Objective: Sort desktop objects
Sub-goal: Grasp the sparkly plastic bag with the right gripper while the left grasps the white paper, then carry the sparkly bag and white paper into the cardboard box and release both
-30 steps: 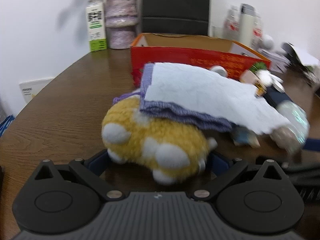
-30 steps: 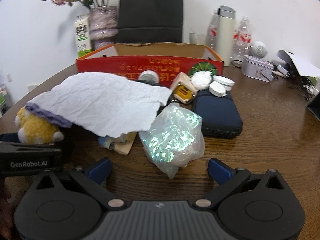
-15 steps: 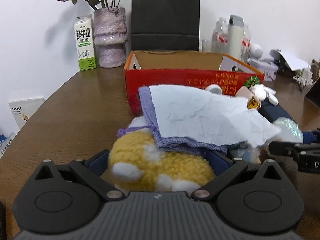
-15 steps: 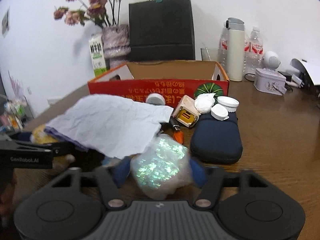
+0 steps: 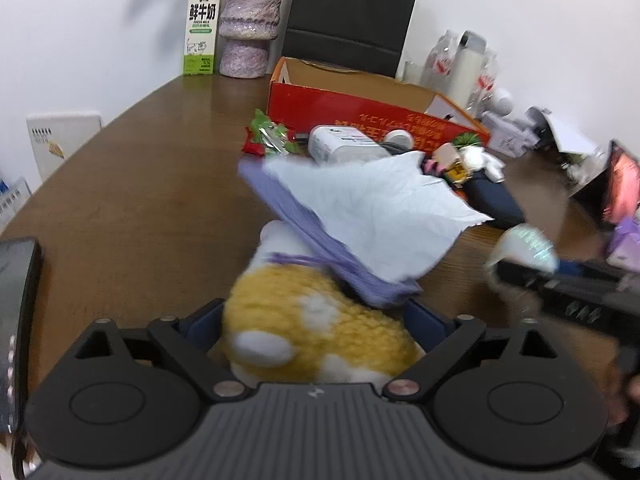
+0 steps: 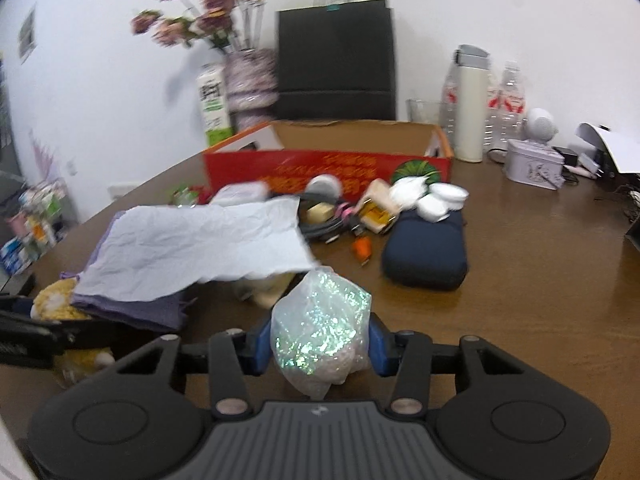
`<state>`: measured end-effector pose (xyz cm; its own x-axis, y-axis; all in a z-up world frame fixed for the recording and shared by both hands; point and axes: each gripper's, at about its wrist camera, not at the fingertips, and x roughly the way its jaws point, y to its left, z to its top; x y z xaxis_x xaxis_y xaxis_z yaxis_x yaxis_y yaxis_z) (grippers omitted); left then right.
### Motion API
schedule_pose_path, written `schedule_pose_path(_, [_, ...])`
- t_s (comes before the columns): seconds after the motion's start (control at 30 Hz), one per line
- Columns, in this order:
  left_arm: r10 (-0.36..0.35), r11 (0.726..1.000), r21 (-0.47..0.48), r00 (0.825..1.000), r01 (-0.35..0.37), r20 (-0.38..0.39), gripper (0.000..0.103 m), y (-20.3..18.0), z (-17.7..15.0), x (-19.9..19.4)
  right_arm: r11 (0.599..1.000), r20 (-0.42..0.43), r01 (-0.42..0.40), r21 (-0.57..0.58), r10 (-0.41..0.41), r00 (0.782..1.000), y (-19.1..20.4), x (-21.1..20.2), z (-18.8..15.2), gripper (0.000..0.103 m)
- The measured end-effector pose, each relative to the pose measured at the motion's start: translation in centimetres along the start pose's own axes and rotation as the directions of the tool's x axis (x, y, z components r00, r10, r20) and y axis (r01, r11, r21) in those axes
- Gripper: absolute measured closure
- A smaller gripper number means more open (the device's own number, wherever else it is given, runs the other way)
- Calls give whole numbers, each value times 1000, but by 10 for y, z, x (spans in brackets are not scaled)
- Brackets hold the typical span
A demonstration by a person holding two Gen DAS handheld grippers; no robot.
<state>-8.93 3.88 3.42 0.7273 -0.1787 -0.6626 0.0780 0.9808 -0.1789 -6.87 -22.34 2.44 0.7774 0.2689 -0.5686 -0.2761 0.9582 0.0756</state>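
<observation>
Brown wood of the round table (image 6: 540,280) spreads under both my grippers, its far edge crowded with bottles. My right gripper (image 6: 318,350) is closing its blue pads on the iridescent plastic bag (image 6: 318,328), near the table's front edge. My left gripper (image 5: 316,328) clasps the yellow plush toy (image 5: 316,332), with a purple cloth (image 5: 320,248) and white paper (image 5: 380,216) draped over it. I judge both should go level into the red cardboard box (image 6: 328,168) without snagging that paper.
</observation>
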Motion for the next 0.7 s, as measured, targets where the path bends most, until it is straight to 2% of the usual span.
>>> schedule_pose_path(0.13, [39,999,18,998,-40,52,3,4,8,-9,1000,-11,-11,-11,11,1000,10,-7,-13,56])
schedule_pose_path(0.27, [-70,997,-7,993,71,99,1,9,31,-18,1000,-3,-2,-2,2,1000,10,-16,-14,54])
schedule_pose_path(0.37, [-136,990,-35,987,139,88,1,1,42,-14,1000,-1,1,5,-1,1000,6,-19,-15,53])
schedule_pose_path(0.4, [-158,987,-8,984,159,86,1,-7,47,-11,1000,-4,0,11,0,1000,5,-18,-15,53])
schedule_pose_path(0.47, [-191,977,117,976,179,103,0,-31,59,0,1000,-9,-3,21,3,1000,3,-15,-16,53])
schedule_pose_path(0.53, [-125,969,218,991,114,37,0,-56,76,22,1000,-8,-7,22,7,1000,3,-13,-15,53])
schedule_pose_path(0.57, [-120,962,248,993,115,6,0,-65,81,31,1000,-5,-9,19,9,1000,3,-13,-14,53])
schedule_pose_path(0.63, [-176,916,353,982,190,-70,0,-86,84,50,1000,11,-13,15,13,1000,2,-15,-12,53])
schedule_pose_path(0.7, [-114,882,444,985,159,-126,2,-107,80,67,1000,26,-11,23,10,1000,-4,-16,-9,53])
